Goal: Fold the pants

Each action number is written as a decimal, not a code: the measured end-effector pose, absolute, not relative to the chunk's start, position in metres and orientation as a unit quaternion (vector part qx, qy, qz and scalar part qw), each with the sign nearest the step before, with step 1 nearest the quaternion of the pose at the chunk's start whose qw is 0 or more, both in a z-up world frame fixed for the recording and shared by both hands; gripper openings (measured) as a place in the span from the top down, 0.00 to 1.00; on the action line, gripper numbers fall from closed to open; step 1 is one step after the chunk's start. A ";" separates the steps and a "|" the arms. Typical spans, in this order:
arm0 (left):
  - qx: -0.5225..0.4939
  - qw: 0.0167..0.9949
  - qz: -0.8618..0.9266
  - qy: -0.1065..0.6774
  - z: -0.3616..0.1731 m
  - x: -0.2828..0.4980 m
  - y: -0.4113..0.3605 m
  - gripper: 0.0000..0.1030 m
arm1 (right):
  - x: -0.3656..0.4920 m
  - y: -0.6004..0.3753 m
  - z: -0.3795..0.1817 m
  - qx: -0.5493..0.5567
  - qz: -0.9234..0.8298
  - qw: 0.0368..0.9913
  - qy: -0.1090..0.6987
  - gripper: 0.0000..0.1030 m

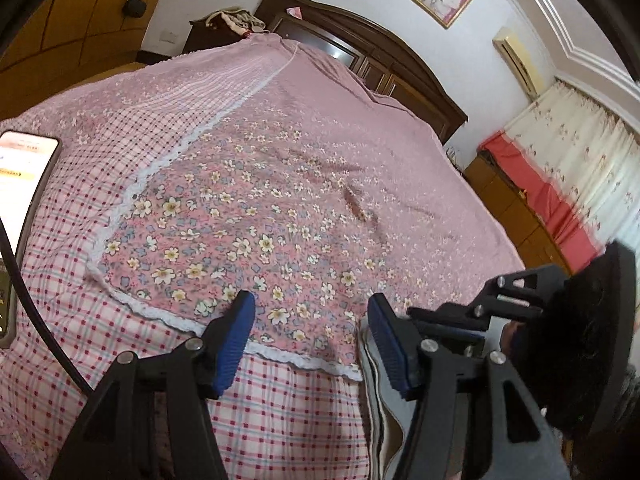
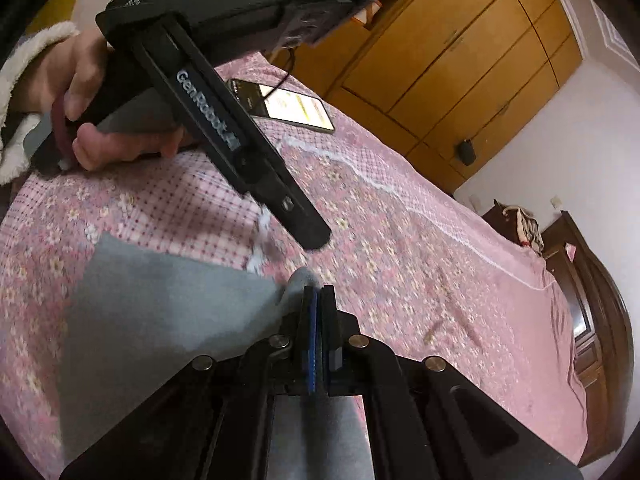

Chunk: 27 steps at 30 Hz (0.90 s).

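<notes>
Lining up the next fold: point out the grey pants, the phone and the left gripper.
grey pants (image 2: 160, 312): right wrist view, flat grey panel.
phone (image 2: 296, 110): right wrist view, lit screen.
left gripper (image 1: 312, 320): left wrist view, midway between fingers.

Left hand-held gripper (image 1: 312, 320): two black angular linkage arms joined by round silver pivot pins, each ending in a blue ribbed pad (image 1: 236, 340). A thin black cable (image 1: 36, 320) curves past at 9 o'clock. Right hand-held gripper (image 2: 319, 300): the same black linkage with silver pins; blue pad faces between black backing plates. In the right wrist view, the left unit shows a long black body with white "GenRobot" lettering (image 2: 208, 108), a grey upper housing and recessed screws. The hand (image 2: 100, 92) at 10 o'clock wears a grey sleeve (image 2: 20, 64) with a white fleecy cuff.
</notes>
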<state>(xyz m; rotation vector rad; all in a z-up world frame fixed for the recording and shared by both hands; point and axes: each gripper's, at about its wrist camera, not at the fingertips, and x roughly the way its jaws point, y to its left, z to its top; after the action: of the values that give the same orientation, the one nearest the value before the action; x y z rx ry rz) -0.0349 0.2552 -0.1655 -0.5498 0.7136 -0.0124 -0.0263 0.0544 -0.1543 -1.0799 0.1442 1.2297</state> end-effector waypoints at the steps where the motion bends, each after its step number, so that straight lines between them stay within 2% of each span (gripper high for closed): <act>1: -0.263 0.901 -0.006 0.346 -0.165 -0.035 0.254 0.40 | -0.026 0.055 -0.162 -0.493 0.542 0.678 0.064 0.98; 10: -0.251 0.900 -0.004 0.356 -0.170 -0.023 0.248 0.40 | -0.016 0.054 -0.163 -0.484 0.518 0.702 0.068 0.97; 14: -0.248 0.901 -0.015 0.356 -0.168 -0.025 0.243 0.40 | -0.019 0.052 -0.148 -0.469 0.510 0.716 0.084 0.90; 18: -0.267 0.898 -0.035 0.347 -0.166 -0.035 0.241 0.40 | -0.049 0.031 -0.130 -0.395 0.555 0.721 0.123 0.87; 21: -0.270 0.893 -0.047 0.356 -0.165 -0.029 0.241 0.42 | -0.055 0.034 -0.135 -0.338 0.578 0.719 0.186 0.87; 22: -0.267 0.893 -0.049 0.360 -0.164 -0.026 0.240 0.45 | -0.053 0.039 -0.140 -0.324 0.578 0.719 0.209 0.91; 23: -0.265 0.893 -0.049 0.362 -0.162 -0.024 0.238 0.55 | -0.051 0.043 -0.146 -0.314 0.577 0.717 0.233 0.97; 24: -0.258 0.893 -0.046 0.366 -0.160 -0.021 0.235 0.61 | -0.051 0.046 -0.152 -0.304 0.580 0.713 0.251 0.97; 25: -0.254 0.893 -0.042 0.370 -0.160 -0.020 0.233 0.73 | -0.051 0.048 -0.157 -0.296 0.581 0.712 0.261 0.97; 26: -0.251 0.891 -0.039 0.376 -0.160 -0.019 0.230 0.80 | -0.052 0.050 -0.160 -0.294 0.581 0.711 0.266 0.97; 27: -0.244 0.890 -0.036 0.383 -0.160 -0.019 0.227 0.82 | -0.054 0.050 -0.161 -0.293 0.584 0.708 0.268 0.97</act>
<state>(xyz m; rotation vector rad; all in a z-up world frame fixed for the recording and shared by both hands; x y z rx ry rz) -0.0187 0.2270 -0.1601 -0.5074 0.7944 -0.0753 -0.0544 0.0501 -0.1606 -0.6506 0.5962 1.2965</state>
